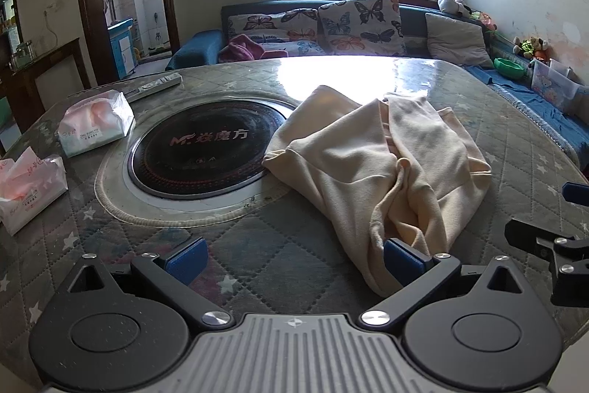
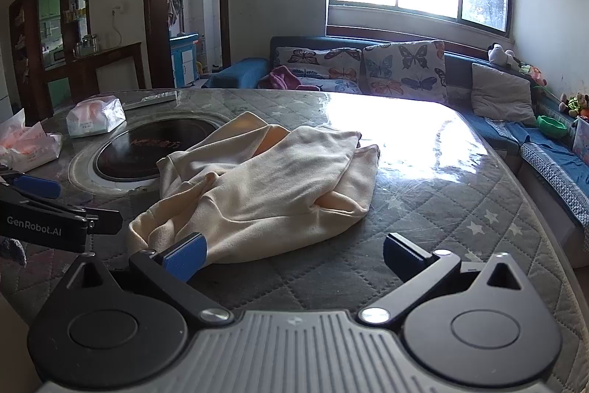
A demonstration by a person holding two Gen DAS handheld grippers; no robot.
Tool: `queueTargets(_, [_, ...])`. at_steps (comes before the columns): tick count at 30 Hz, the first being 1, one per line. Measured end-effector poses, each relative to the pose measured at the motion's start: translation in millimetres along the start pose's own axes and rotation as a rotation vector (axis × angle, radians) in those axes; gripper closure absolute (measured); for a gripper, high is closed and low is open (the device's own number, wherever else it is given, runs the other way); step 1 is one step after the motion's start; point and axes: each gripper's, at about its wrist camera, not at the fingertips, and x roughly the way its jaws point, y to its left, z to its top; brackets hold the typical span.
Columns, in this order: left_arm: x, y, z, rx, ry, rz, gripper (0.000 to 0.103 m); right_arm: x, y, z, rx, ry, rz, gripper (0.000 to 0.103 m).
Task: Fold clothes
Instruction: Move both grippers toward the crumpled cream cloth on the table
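The counter [image 1: 257,238] under me is the biggest thing here, a rounded top with a grey quilted, star-printed cover beneath a glossy clear sheet that glares white at its far side. Set into it left of centre is a round black cooktop [image 1: 206,150] with red lettering.

On the counter, right of the cooktop and overlapping its rim, lies the cream garment [image 1: 371,157], a soft, matte cloth heaped rather than flat. It is bunched into thick rolls and deep creases, with one broad smooth panel on its left and a twisted ridge running toward its near end (which part of the garment is which I cannot tell).

My left claw [image 1: 294,258] is spread wide and grips nothing; its right blue pad touches the garment's near edge. My right claw [image 2: 294,255] is equally wide apart and empty, its left pad against the cloth's near corner.

Two tissue packs [image 1: 96,122] sit far left, and a remote [image 1: 154,85] lies beyond them.
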Motion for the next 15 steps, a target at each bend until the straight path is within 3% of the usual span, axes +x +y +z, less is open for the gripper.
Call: queueTargets(15, [-2.9,-7.0,1.9,0.017,0.000,-0.017,0.000,-1.3,2.5,2.1,-0.003,-0.003,0.010,0.000])
